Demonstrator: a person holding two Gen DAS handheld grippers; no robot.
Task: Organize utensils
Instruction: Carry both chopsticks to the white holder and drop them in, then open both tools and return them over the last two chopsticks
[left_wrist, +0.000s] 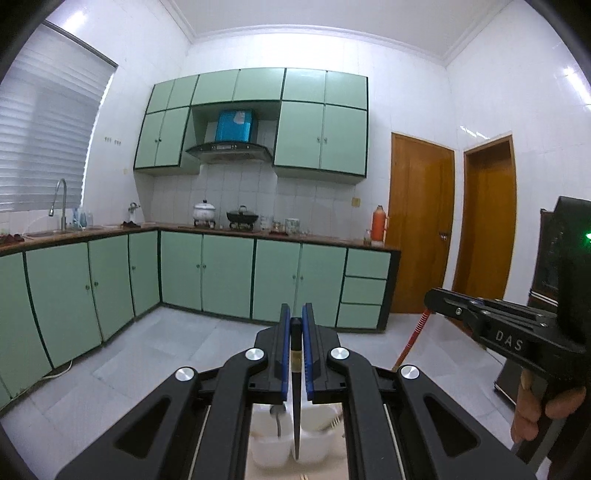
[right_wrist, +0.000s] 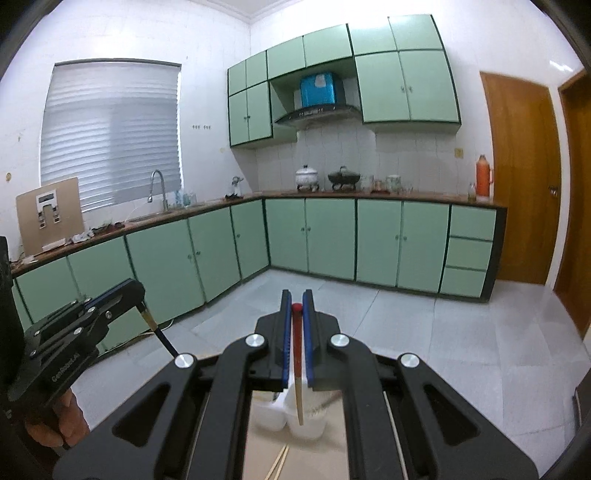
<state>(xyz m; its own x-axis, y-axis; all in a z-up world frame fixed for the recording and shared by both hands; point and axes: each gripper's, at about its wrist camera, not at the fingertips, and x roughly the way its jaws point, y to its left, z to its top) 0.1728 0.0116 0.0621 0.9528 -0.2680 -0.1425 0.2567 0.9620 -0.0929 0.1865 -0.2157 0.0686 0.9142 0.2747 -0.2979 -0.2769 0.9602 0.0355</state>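
A: Between the left tongs (left_wrist: 295, 323), a dark chopstick (left_wrist: 296, 387) is clamped, hanging tip-down; the right tongs (right_wrist: 296, 301) pinch a red-topped chopstick (right_wrist: 297, 354) likewise.

B: Progress?

A: Partway, I judge. Below, the white holder (right_wrist: 306, 424) has some utensils; loose chopsticks (right_wrist: 277, 463) lie on the tabletop (right_wrist: 314, 458).

I see a white-tiled kitchen: mint-green cabinets (left_wrist: 207, 275) along two walls, a shuttered window (right_wrist: 110, 136), two wooden doors (left_wrist: 421, 225) and a pale tiled floor (right_wrist: 424, 332).
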